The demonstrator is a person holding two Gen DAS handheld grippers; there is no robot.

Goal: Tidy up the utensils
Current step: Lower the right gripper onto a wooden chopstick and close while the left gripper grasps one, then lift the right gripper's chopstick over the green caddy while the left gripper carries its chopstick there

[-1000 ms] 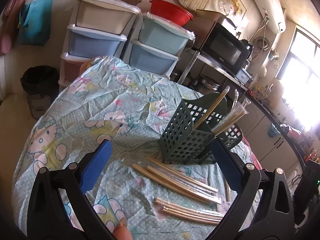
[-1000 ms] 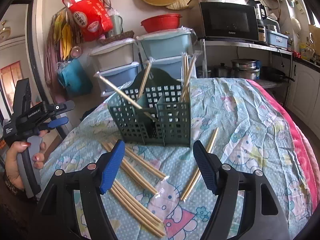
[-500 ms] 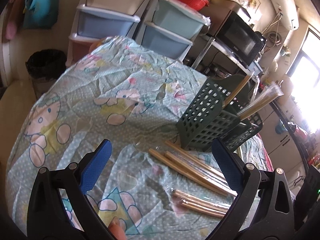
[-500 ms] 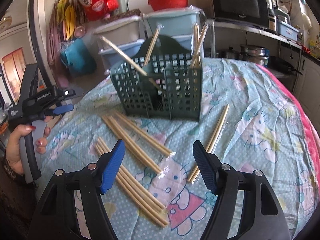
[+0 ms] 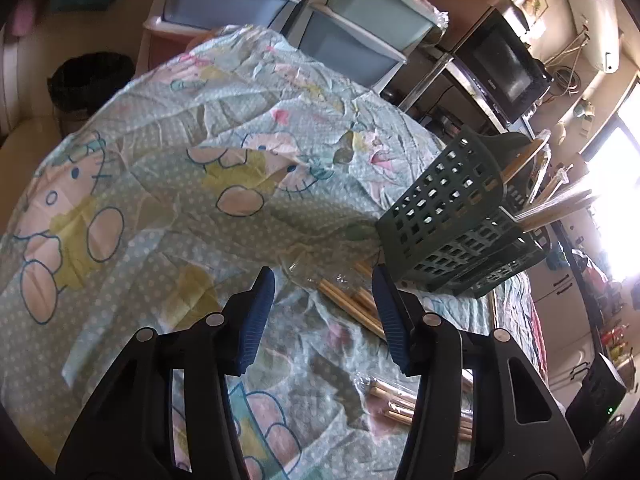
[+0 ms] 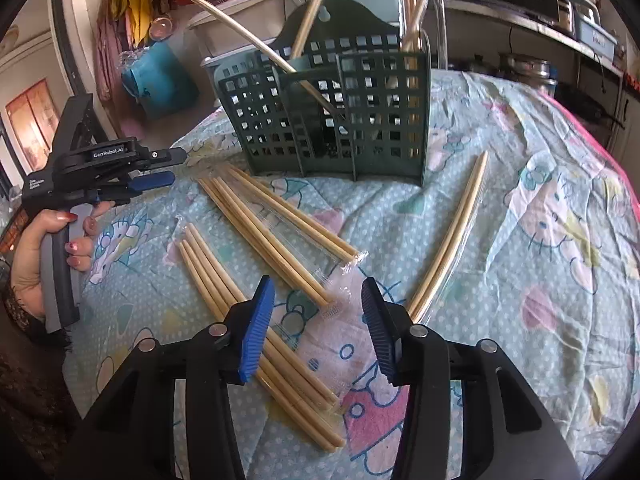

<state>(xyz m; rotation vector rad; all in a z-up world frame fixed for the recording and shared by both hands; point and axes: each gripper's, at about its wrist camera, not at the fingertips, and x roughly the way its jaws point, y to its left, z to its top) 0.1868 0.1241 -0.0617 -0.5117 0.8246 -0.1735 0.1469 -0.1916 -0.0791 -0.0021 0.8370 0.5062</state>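
Holder: the dark green perforated plastic utensil holder [image 6: 332,108] stands on the cartoon-print tablecloth [image 6: 540,240].
In holder: wrapped bamboo chopsticks [image 6: 416,4].
Before holder: loose pairs of wrapped bamboo chopsticks [image 6: 276,236].
Right of holder: a single wrapped pair of chopsticks [image 6: 456,232].
Behind holder: stacked plastic drawer units [image 5: 280,8].

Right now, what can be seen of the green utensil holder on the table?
The green utensil holder is dark green, plastic-looking, with square-grid perforated walls, several front compartments and a taller arched back panel with a hanging hole. It stands upright on the Hello Kitty tablecloth. Wrapped chopsticks already stand in it, one pair leaning out to the left. More wrapped pairs lie in front; the nearest ends reach its base, but contact is unclear. Neither gripper touches it.
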